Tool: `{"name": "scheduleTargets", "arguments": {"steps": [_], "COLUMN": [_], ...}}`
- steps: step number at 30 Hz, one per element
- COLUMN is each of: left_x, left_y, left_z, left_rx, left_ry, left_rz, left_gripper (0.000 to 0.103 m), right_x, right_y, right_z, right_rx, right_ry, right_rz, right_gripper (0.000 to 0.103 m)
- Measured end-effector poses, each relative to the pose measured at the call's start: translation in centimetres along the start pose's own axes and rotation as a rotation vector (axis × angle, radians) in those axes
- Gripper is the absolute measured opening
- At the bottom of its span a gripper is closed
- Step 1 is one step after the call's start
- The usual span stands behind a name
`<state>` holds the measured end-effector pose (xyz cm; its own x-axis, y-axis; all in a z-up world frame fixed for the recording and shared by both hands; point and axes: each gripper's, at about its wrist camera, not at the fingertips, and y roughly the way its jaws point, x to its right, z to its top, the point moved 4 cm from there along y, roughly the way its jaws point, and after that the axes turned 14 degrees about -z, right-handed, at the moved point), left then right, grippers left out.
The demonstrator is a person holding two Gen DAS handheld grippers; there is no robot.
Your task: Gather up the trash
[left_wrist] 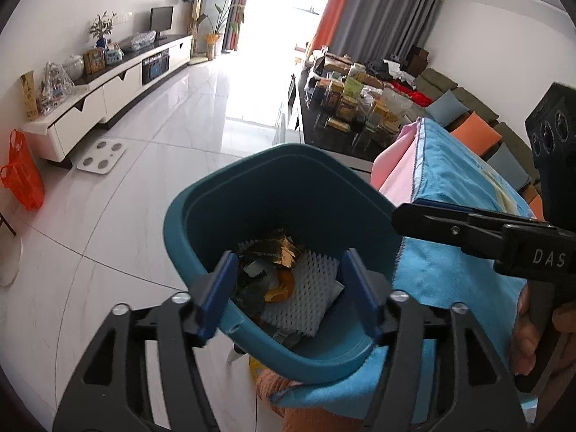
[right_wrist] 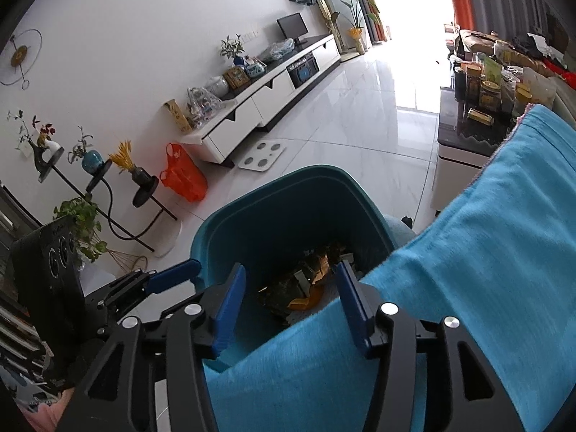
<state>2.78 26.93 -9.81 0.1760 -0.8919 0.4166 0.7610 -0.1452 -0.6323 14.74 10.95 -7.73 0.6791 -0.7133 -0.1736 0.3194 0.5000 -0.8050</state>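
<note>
A teal plastic trash bin (left_wrist: 201, 216) stands beside the blue-cloth-covered table (left_wrist: 450, 187); it also shows in the right wrist view (right_wrist: 230, 223). Inside lie a white foam net (left_wrist: 306, 298), a gold and black wrapper (left_wrist: 277, 248) and an orange peel (left_wrist: 284, 288); the wrappers (right_wrist: 309, 273) show in the right wrist view too. My left gripper (left_wrist: 288, 288) is open and empty just above the bin's near rim. My right gripper (right_wrist: 291, 302) is open and empty over the bin and the cloth edge (right_wrist: 306, 342); it also shows in the left wrist view (left_wrist: 414, 216).
A white TV cabinet (left_wrist: 108, 93) lines the far wall, with an orange bag (left_wrist: 21, 176) and a white scale (left_wrist: 102, 156) on the tiled floor. A dark coffee table (left_wrist: 334, 133) crowded with jars stands behind, next to a sofa (left_wrist: 478, 122). Plant stands (right_wrist: 97, 176) are at left.
</note>
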Motion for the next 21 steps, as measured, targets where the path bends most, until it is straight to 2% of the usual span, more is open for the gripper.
{"name": "scheduleTargets", "arguments": {"steps": [1,3,7,8,12,16,21], "left_x": [0.2,0.7,1.9,2.1,3.0,3.7,5.4], "left_y": [-0.4,-1.2,-2.6,-2.9,-4.3,-5.1,-5.8], "left_z": [0.0,-0.1,-0.2,-0.2,-0.4,-0.6,-1.0], "left_rx": [0.011,0.038,0.082,0.095,0.157,0.198,0.241], "left_ry": [0.006,0.027,0.069,0.076,0.075,0.069,0.103], "left_rz": [-0.003,-0.007,-0.012,-0.011,-0.031,-0.039,-0.012], "left_gripper": [0.068,0.08,0.092,0.098,0.097,0.097,0.097], "right_x": [0.1,0.3,1.1,1.3,2.3,3.4,4.9], "right_y": [-0.4,-1.2,-2.7,-3.1,-4.9,-6.6,-8.9], "right_z": [-0.1,-0.4,-1.2,-1.4,-2.4,-3.6,-5.7], "right_rx": [0.012,0.04,0.077,0.087,0.145,0.195,0.26], "right_ry": [0.002,0.004,0.012,0.016,0.023,0.041,0.065], "right_rz": [0.002,0.005,-0.004,-0.008,-0.039,-0.075,-0.126], "right_gripper": [0.055,0.063,0.068,0.072,0.082,0.087,0.091]}}
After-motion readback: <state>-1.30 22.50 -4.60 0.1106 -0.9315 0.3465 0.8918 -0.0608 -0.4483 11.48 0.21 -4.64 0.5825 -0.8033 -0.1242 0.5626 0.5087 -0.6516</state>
